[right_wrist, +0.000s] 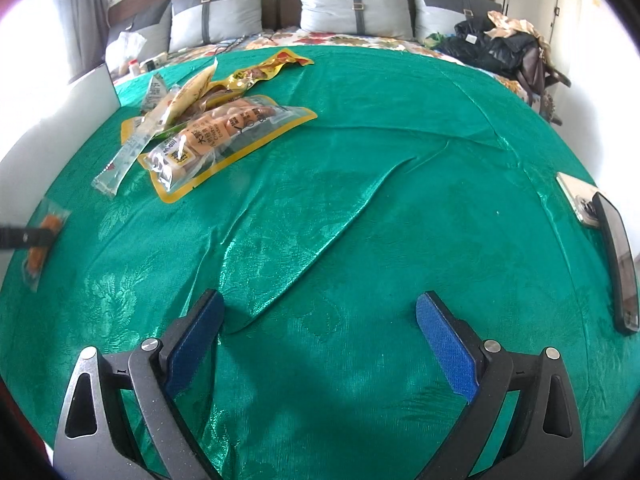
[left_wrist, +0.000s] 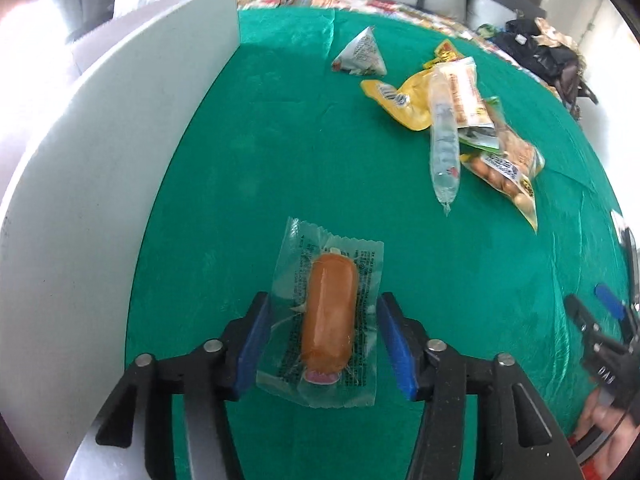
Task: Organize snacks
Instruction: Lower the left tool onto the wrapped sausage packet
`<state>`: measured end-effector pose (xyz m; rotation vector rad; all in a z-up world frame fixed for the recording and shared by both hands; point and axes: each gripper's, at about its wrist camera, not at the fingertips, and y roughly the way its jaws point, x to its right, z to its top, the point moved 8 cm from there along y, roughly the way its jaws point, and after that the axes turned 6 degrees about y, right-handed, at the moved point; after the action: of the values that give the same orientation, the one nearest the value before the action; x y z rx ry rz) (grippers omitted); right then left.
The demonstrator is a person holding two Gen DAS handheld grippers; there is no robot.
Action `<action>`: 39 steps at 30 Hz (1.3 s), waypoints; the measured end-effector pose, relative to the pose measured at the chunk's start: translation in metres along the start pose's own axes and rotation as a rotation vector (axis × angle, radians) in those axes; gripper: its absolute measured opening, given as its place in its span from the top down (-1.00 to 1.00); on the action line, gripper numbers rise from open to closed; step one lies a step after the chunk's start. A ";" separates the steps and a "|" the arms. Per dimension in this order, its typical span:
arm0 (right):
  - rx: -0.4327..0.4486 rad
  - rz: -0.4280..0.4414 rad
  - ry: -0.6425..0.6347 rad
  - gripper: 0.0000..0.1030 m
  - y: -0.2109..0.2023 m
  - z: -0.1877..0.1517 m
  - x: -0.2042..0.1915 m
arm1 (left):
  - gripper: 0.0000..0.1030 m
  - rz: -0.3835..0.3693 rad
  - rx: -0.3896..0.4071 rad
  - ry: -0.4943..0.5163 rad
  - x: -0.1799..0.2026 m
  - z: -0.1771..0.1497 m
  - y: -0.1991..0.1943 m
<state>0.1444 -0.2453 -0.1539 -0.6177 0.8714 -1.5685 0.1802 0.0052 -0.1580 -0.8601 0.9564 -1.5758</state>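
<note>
Sausage pack (left_wrist: 326, 316) between left gripper (left_wrist: 320, 344) pads, print illegible.

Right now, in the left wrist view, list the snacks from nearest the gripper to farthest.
Wrapped sausage between the left gripper's pads → long clear tube → triangular packet. The overlapping yellow packs are left out.

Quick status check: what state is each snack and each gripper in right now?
Left gripper: pads on both sides of the wrapped sausage, contact unclear.
Wrapped sausage: sealed, flat on the green cloth.
Right gripper: open, empty.
Snack pile: heaped, overlapping.
Triangular packet: apart, sealed.
</note>
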 end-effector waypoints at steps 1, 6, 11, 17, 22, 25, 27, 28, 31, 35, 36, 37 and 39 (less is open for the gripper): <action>0.000 0.000 0.000 -0.91 0.000 0.000 0.000 | -0.64 0.000 0.002 0.017 0.004 0.000 0.004; 0.000 0.000 0.000 -0.91 0.000 0.000 0.000 | -0.96 0.082 0.052 0.087 -0.002 0.002 0.011; 0.000 0.000 0.000 -0.91 0.000 0.000 0.000 | -1.00 0.072 0.135 0.079 -0.008 0.001 0.012; -0.001 0.000 0.000 -0.92 0.001 0.000 -0.001 | -1.00 0.087 0.187 0.067 -0.008 0.000 0.010; -0.001 0.000 0.000 -0.92 0.001 0.000 0.000 | -1.00 0.086 0.190 0.065 -0.008 0.000 0.009; -0.001 0.000 0.000 -0.92 0.001 0.001 0.000 | -1.00 0.086 0.189 0.065 -0.008 0.000 0.009; -0.001 0.000 0.000 -0.92 0.001 0.001 0.000 | -1.00 0.086 0.189 0.065 -0.008 0.000 0.009; -0.001 0.000 0.000 -0.92 0.001 0.001 0.000 | -1.00 0.086 0.190 0.065 -0.008 0.000 0.009; -0.001 0.000 0.000 -0.92 0.001 0.001 0.000 | -1.00 0.086 0.189 0.065 -0.008 0.000 0.009; -0.001 0.000 0.000 -0.92 0.001 0.001 0.000 | -1.00 0.086 0.190 0.065 -0.009 0.000 0.009; -0.001 0.000 0.000 -0.92 0.001 0.001 0.000 | -1.00 0.086 0.190 0.065 -0.009 0.000 0.009; -0.001 0.000 0.000 -0.92 0.001 0.001 0.000 | -1.00 0.085 0.190 0.064 -0.009 0.000 0.009; -0.001 0.000 0.000 -0.92 0.001 0.001 0.000 | -1.00 0.085 0.190 0.064 -0.008 0.000 0.009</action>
<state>0.1455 -0.2455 -0.1542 -0.6181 0.8722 -1.5682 0.1854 0.0124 -0.1661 -0.6322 0.8613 -1.5994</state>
